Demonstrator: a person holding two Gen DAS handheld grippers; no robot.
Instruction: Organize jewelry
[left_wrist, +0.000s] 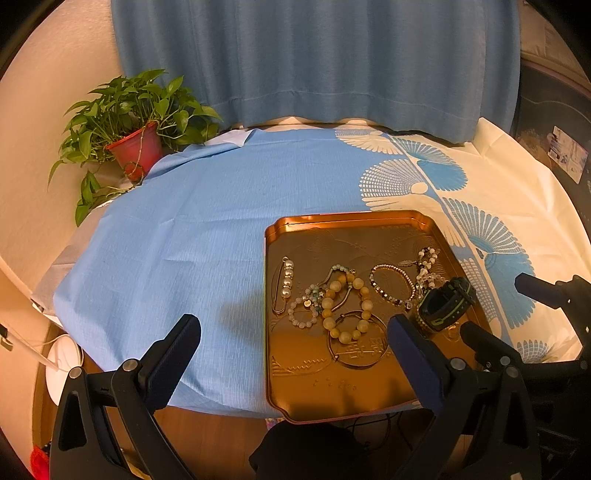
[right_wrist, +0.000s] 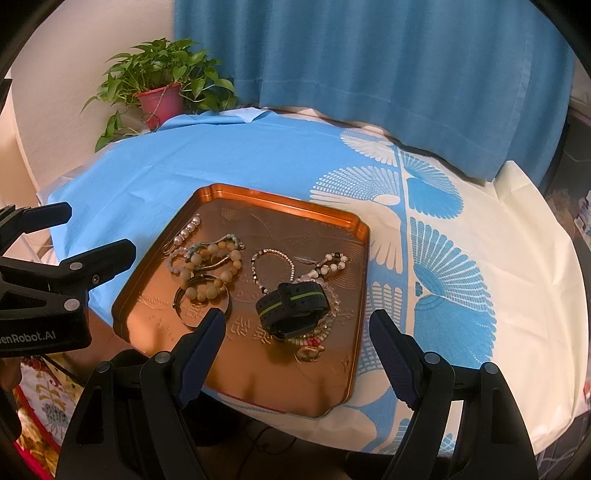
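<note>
A copper tray (left_wrist: 343, 218) (right_wrist: 236, 193) sits at the table's near edge and holds several pieces of jewelry. A chunky cream bead bracelet (left_wrist: 347, 306) (right_wrist: 212, 267), a pearl pin (left_wrist: 286, 280) (right_wrist: 188, 229), a thin beaded bracelet (left_wrist: 391, 286) (right_wrist: 273, 269), a metal bangle (left_wrist: 356, 345) and a black band with a green stripe (left_wrist: 445, 306) (right_wrist: 293, 304) lie in it. My left gripper (left_wrist: 291, 328) is open above the tray's near left. My right gripper (right_wrist: 297, 325) is open just above the black band; it also shows in the left wrist view (left_wrist: 491, 306).
A potted plant in a red pot (left_wrist: 136, 147) (right_wrist: 162, 98) stands at the back left. A blue curtain (left_wrist: 314, 59) hangs behind. The blue and white patterned cloth (left_wrist: 177, 221) (right_wrist: 443, 229) covers the table. The left gripper (right_wrist: 92, 236) shows at the right wrist view's left edge.
</note>
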